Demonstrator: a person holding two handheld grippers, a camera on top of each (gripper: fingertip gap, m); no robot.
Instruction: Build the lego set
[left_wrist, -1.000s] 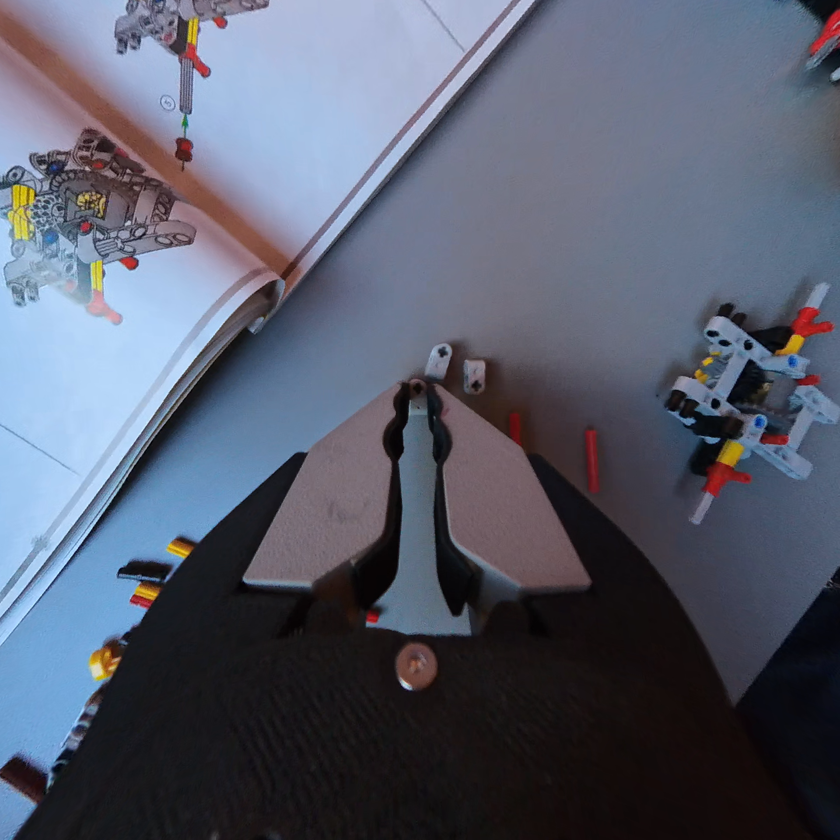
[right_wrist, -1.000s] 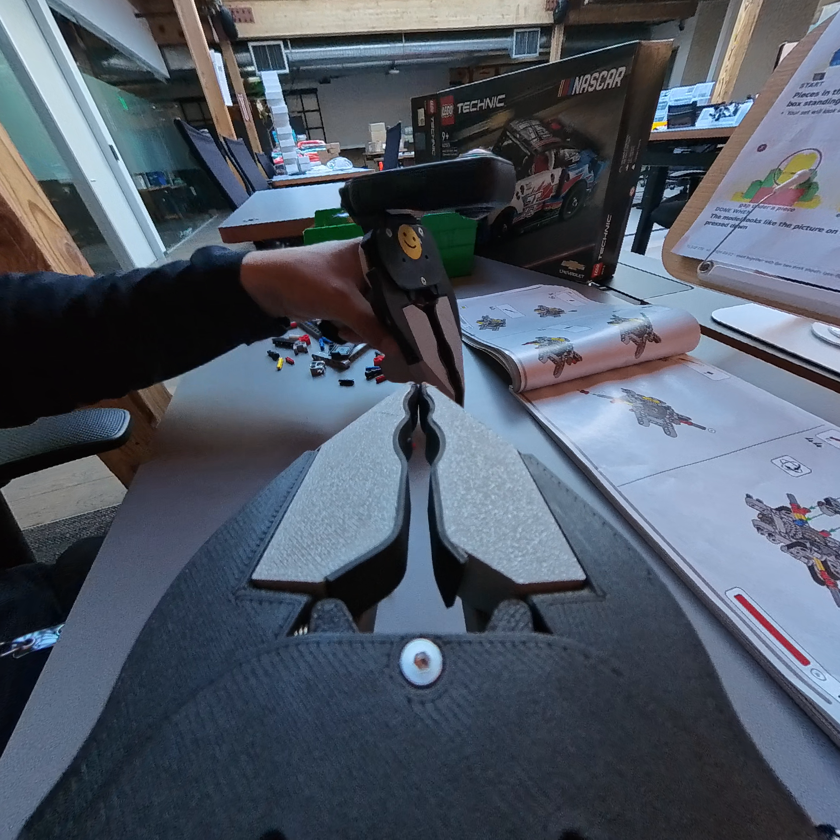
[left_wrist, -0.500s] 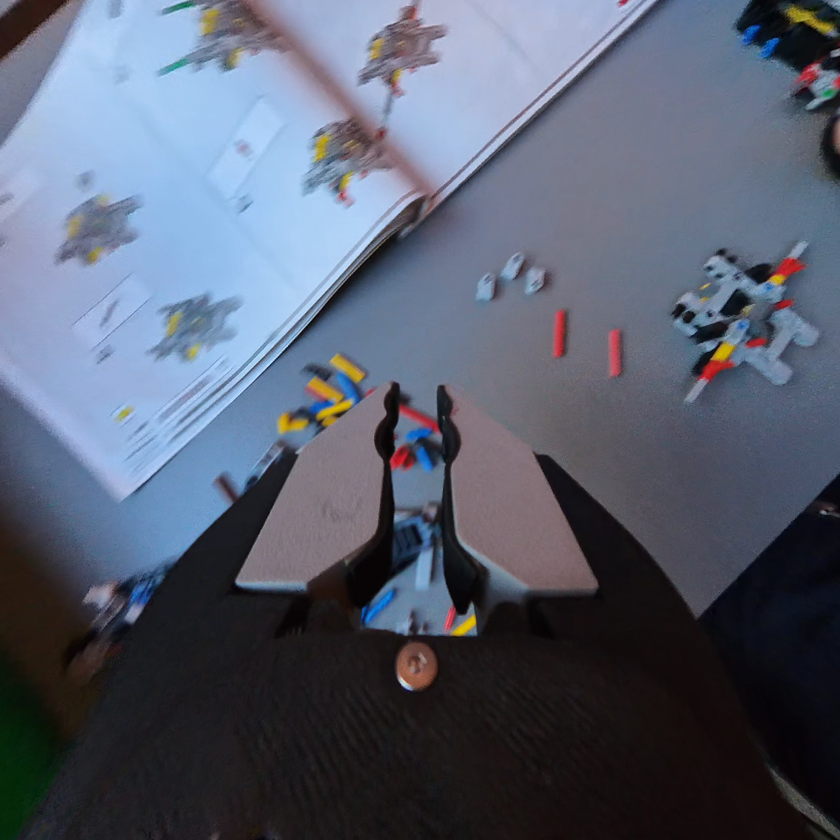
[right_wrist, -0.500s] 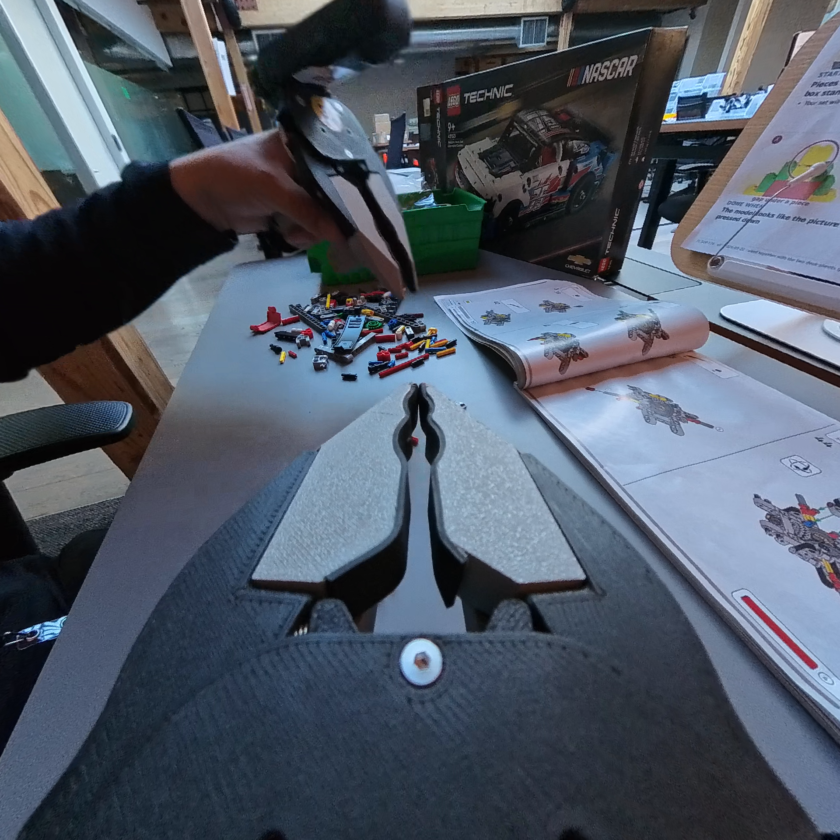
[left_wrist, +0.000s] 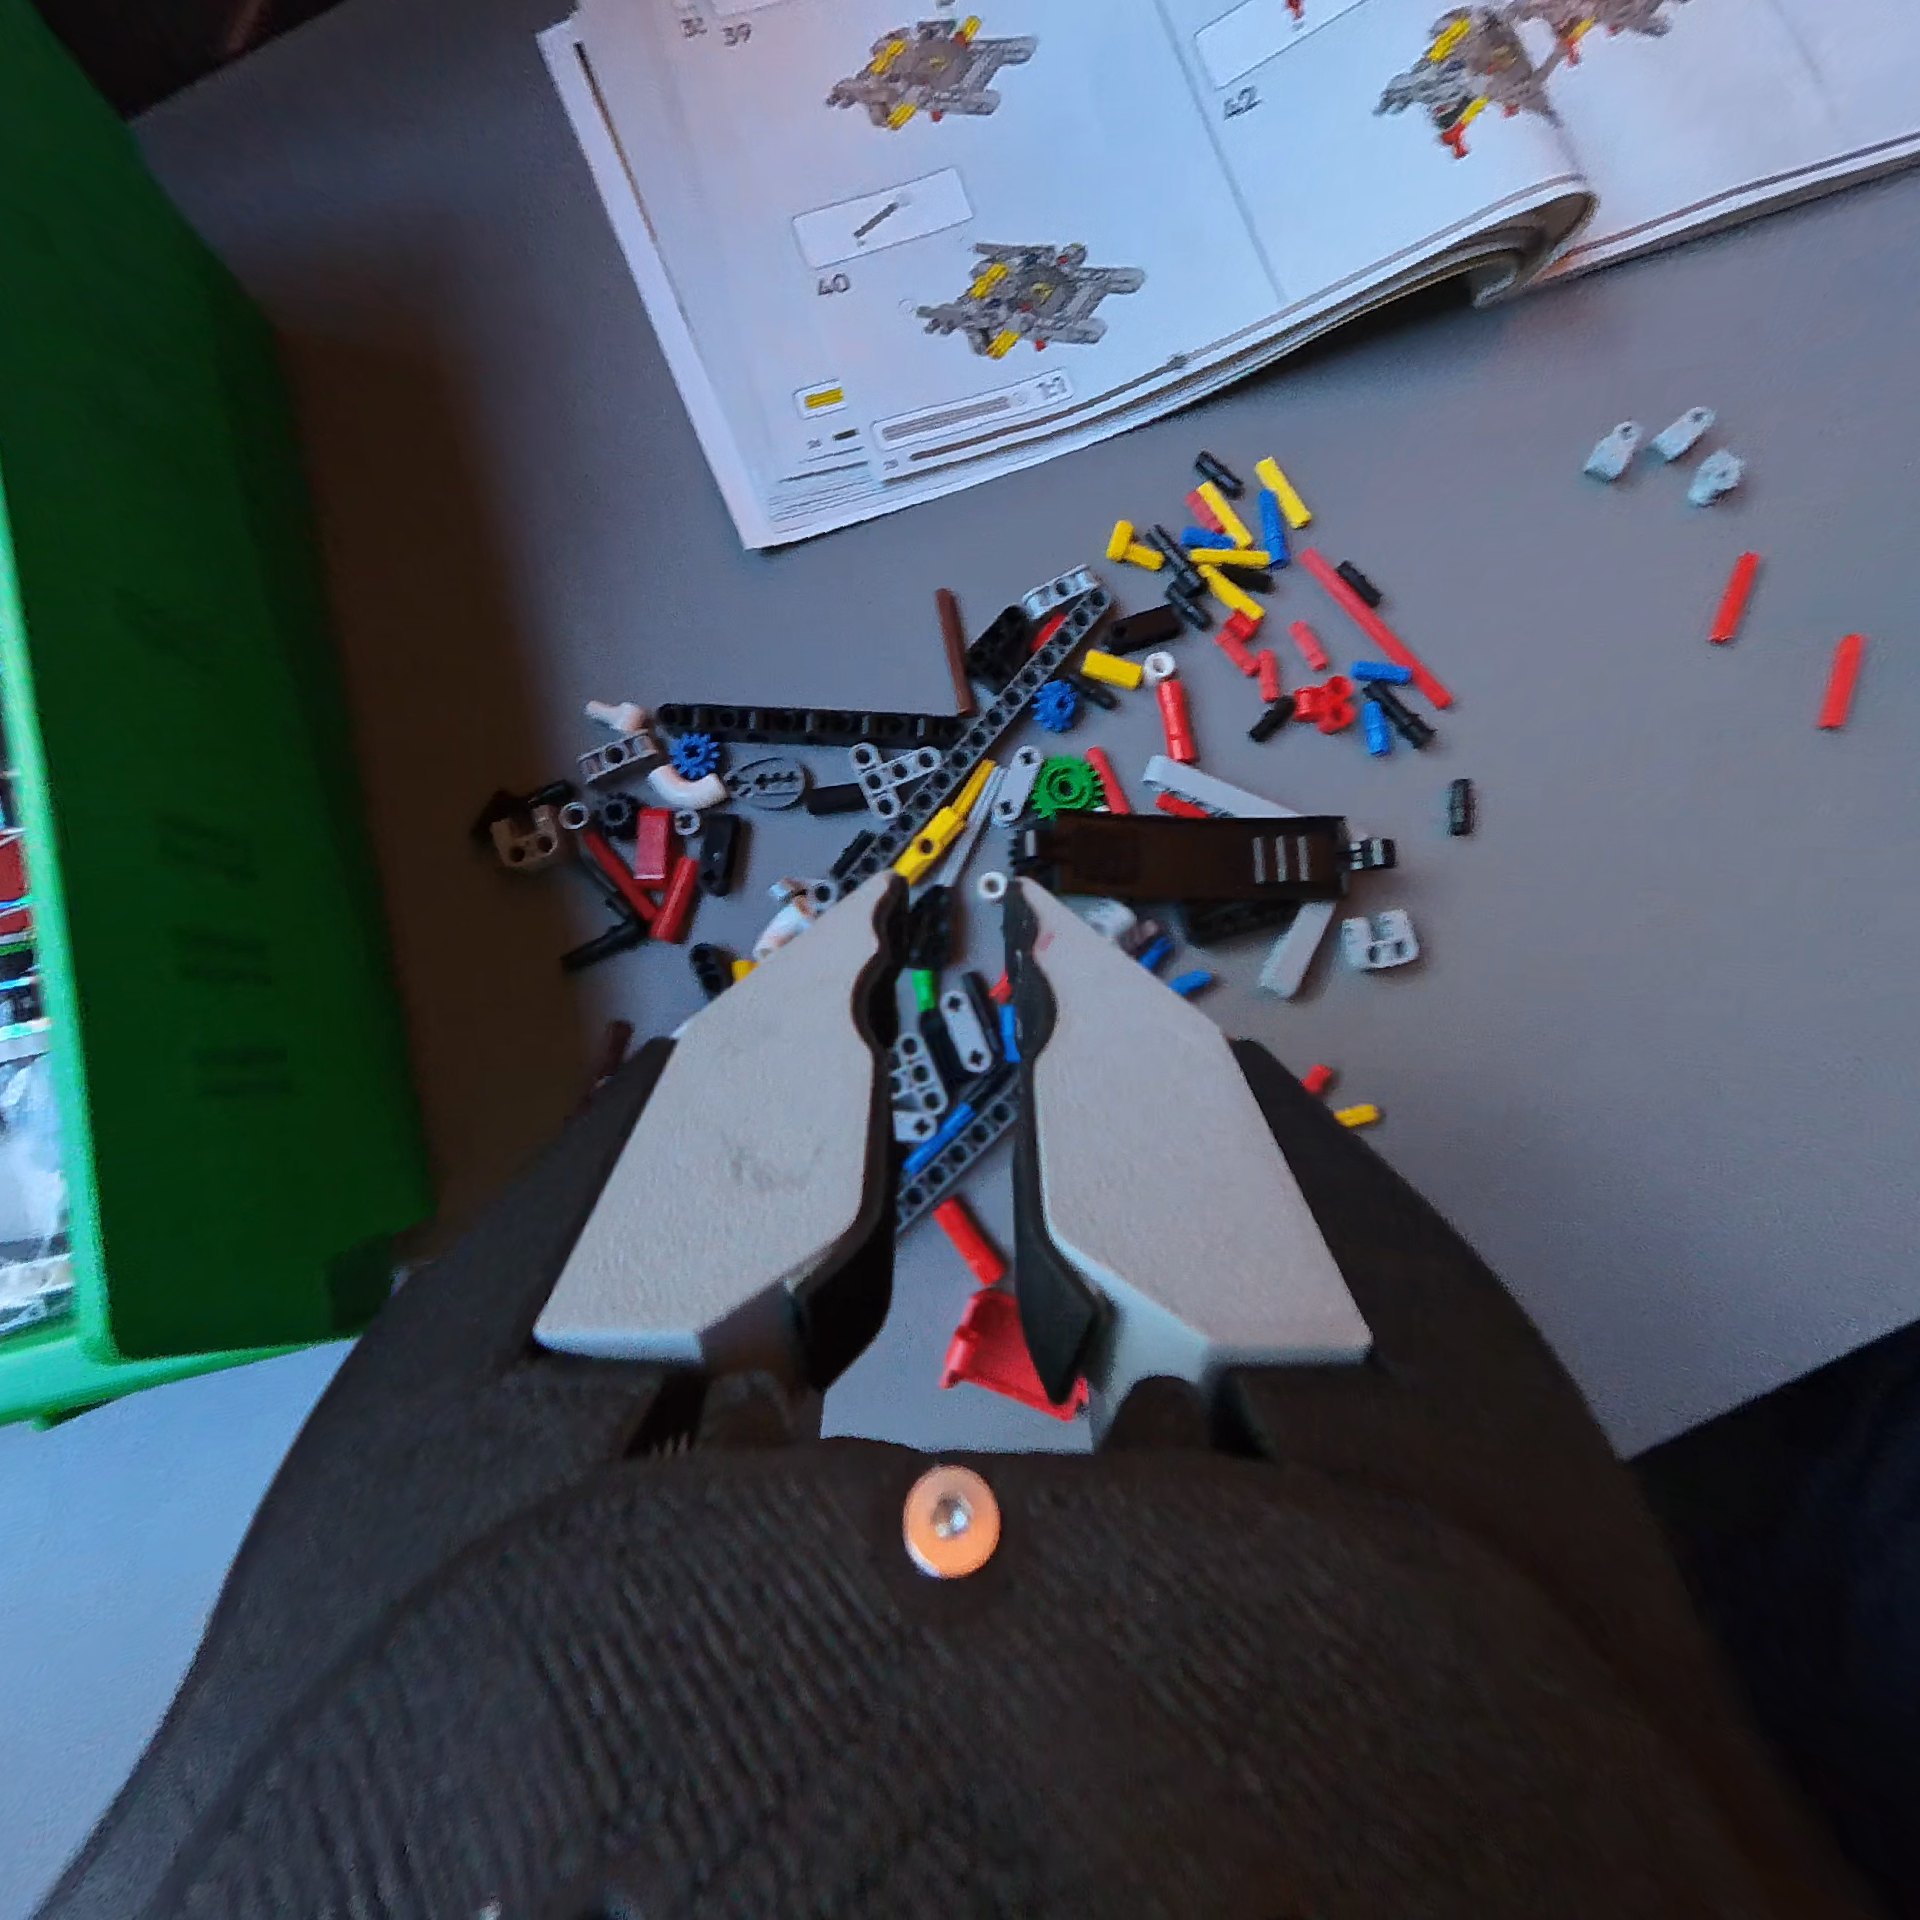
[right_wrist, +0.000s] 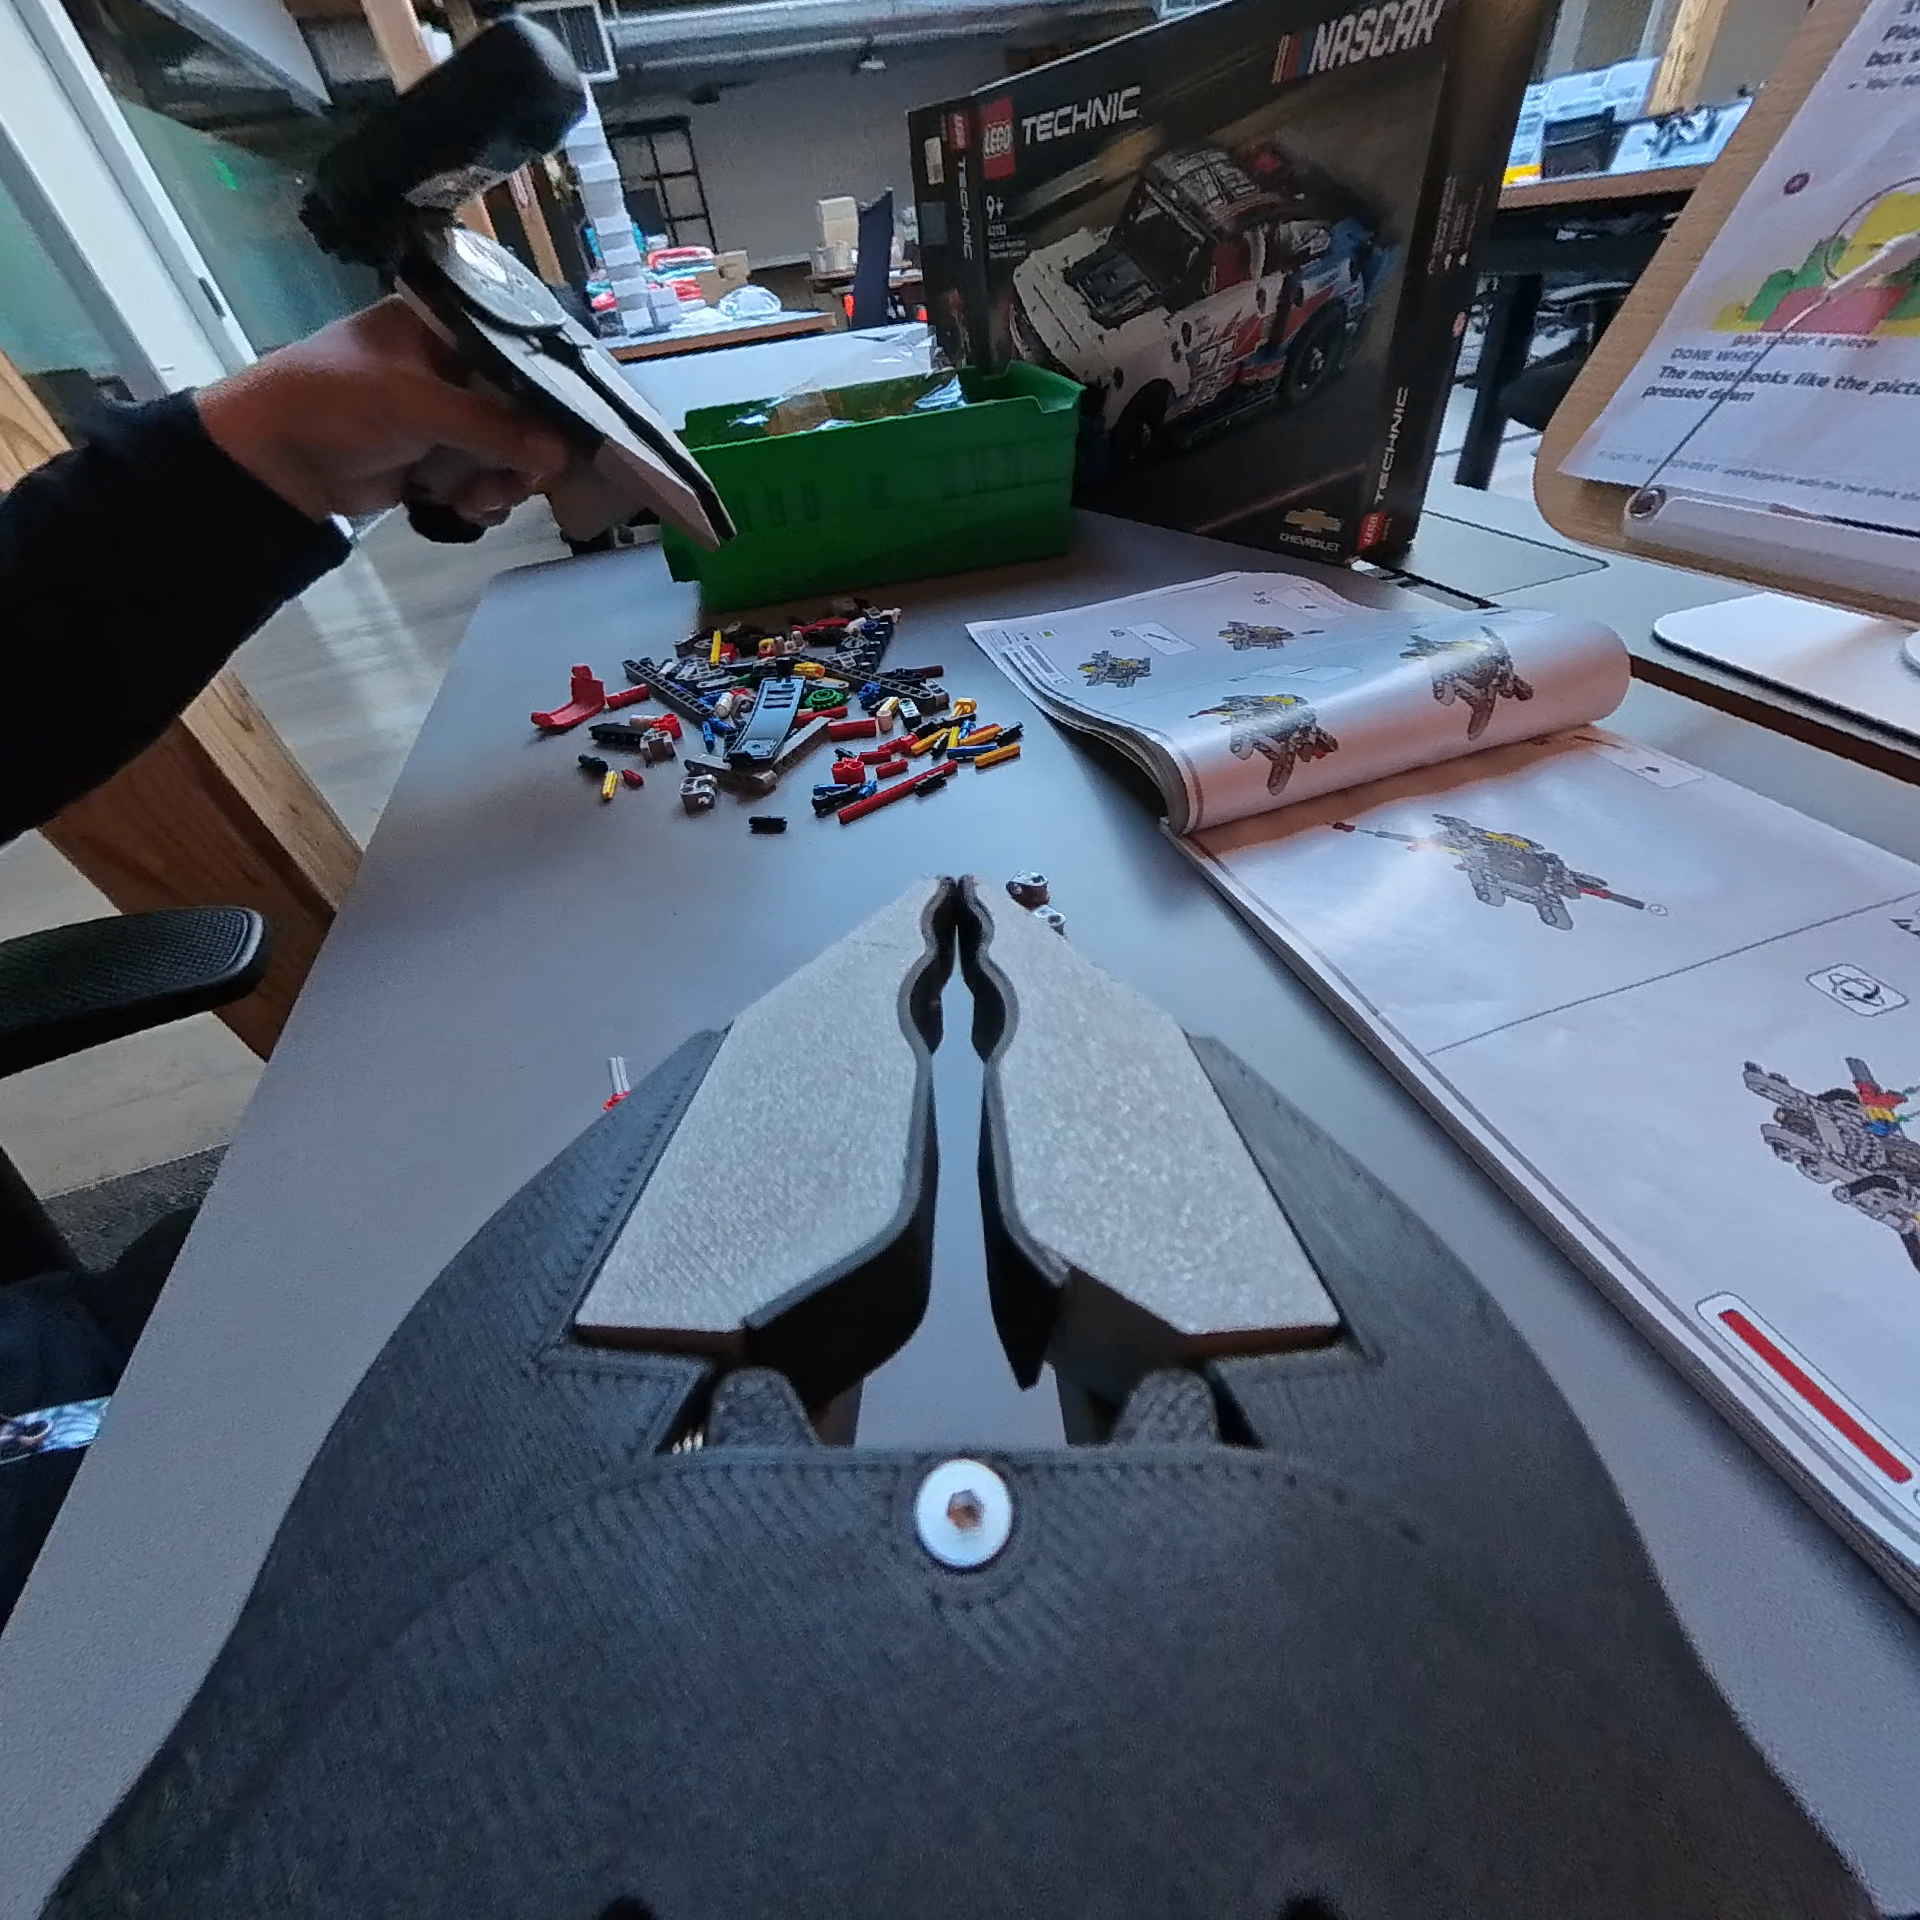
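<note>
My left gripper is open and holds nothing. It hovers over a pile of small loose building parts on the grey table. In the right wrist view a hand holds it tilted down above that pile. My right gripper is shut, its fingertips together low over the table, nearer than the pile. Small grey pieces lie just right of its tips. In the left wrist view three small grey pieces and two red pins lie right of the pile.
An open instruction booklet lies beyond the pile and runs along the table's right side. A green bin and a large printed box stand at the far edge. A wooden stand with a sheet is at right, a chair armrest at left. My hands' fingertips stand some 35 cm from each other.
My left gripper opened, left a small grey piece beside two others, then lifted and swung across to above the pile of parts. My right gripper stayed shut and still.
</note>
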